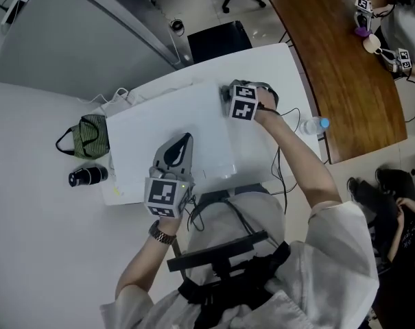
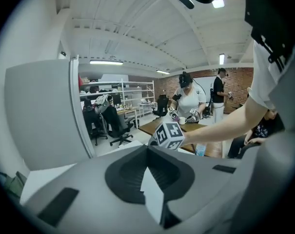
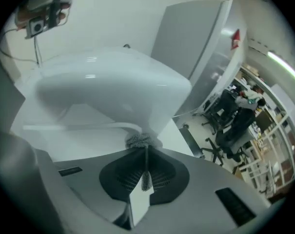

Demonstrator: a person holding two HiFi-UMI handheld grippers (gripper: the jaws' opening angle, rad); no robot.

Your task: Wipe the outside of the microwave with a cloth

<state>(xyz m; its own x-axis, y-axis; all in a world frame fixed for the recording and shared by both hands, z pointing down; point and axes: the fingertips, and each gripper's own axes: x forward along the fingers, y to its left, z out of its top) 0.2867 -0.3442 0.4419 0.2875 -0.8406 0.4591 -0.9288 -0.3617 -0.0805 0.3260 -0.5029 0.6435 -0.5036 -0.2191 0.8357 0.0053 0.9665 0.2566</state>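
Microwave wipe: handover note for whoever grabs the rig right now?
Right tool: shut on the grey cloth, held at the far edge of the microwave top.
Left tool: shut, empty, over the near side of the top.
Done: cloth gripped and brought to the microwave; can't tell how much is wiped.
Left: likely the top, then sides and front.

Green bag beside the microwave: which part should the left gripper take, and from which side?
Probably the black strap, which loops out of the green bag on the side away from the microwave. It is thin enough for the fingers to close over; the body looks wide and soft. Come from above on that side with the left gripper, now shut and empty.
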